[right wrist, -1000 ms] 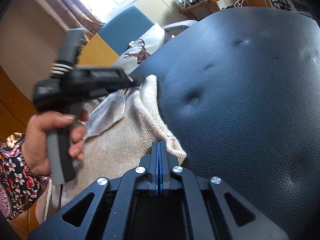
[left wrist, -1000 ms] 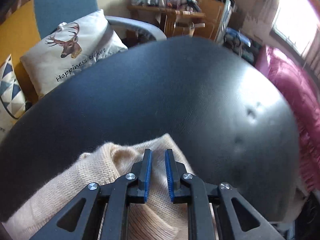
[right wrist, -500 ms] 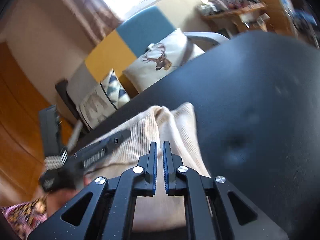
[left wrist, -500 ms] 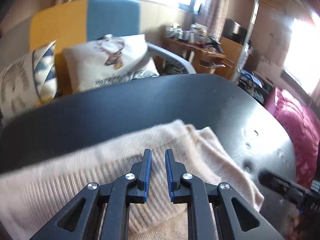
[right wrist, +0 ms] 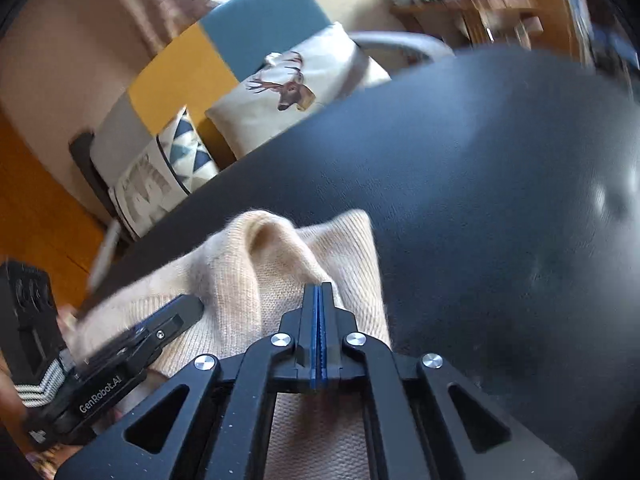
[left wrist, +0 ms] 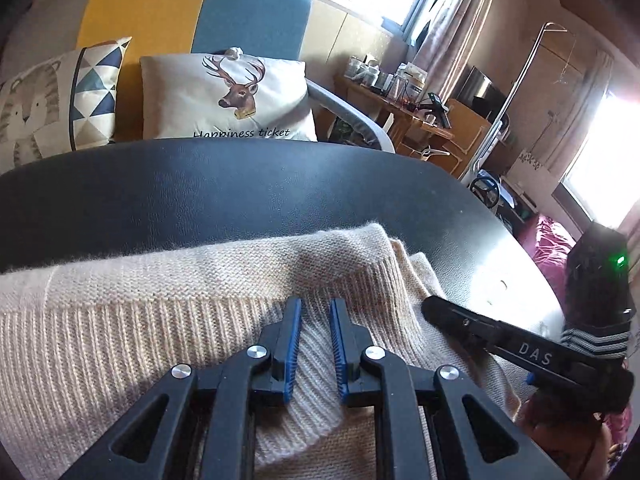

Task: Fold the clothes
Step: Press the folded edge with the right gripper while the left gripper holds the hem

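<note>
Black leather surface (left wrist: 240, 188) bears cream sweater (left wrist: 160, 304).

Sweater (left wrist: 224, 280) lies on the desk (left wrist: 240, 188), at its near edge. Left tool (left wrist: 314, 340) sits over the sweater's ribbed hem; right tool (right wrist: 319, 320) over the sweater's right end. Behind the desk: sofa (left wrist: 248, 16) with deer pillow (left wrist: 228, 96), triangle pillow (left wrist: 96, 92) left of it. Cluttered table (left wrist: 404, 104) back right.
</note>
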`<act>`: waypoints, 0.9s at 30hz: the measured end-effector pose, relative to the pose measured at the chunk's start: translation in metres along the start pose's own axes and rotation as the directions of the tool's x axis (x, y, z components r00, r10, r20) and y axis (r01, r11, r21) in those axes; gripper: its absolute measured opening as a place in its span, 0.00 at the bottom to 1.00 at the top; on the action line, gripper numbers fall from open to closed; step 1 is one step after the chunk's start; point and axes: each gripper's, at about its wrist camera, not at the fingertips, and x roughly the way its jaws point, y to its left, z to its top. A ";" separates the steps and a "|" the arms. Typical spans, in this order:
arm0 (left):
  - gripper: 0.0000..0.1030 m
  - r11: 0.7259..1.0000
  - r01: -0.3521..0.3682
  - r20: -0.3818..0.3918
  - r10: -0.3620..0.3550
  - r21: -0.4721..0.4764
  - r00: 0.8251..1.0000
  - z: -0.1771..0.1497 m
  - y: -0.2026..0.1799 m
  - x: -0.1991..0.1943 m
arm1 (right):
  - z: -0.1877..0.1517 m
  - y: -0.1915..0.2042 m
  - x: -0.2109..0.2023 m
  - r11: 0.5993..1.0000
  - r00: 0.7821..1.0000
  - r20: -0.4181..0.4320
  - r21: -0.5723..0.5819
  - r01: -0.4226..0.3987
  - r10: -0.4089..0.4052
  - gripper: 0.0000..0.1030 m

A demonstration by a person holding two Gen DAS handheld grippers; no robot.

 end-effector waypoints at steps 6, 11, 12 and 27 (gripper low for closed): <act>0.14 1.000 -0.014 0.003 0.014 0.013 1.000 -0.001 -0.002 0.001 | 0.024 0.024 0.015 0.996 0.999 -0.027 -0.082 -0.031 0.029 0.04; 0.14 1.000 -0.021 0.007 0.021 0.020 1.000 -0.003 -0.002 0.003 | 0.029 -0.015 0.036 0.997 0.999 -0.045 0.077 -0.012 0.015 0.00; 0.14 1.000 -0.021 0.007 0.021 0.020 1.000 -0.003 -0.002 0.003 | 0.031 -0.022 0.034 0.994 0.999 -0.036 0.111 -0.009 0.013 0.00; 0.14 0.992 -0.095 0.011 0.094 0.078 0.995 -0.004 -0.012 0.006 | -0.049 -0.011 -0.036 0.999 0.999 -0.018 0.032 0.027 -0.027 0.05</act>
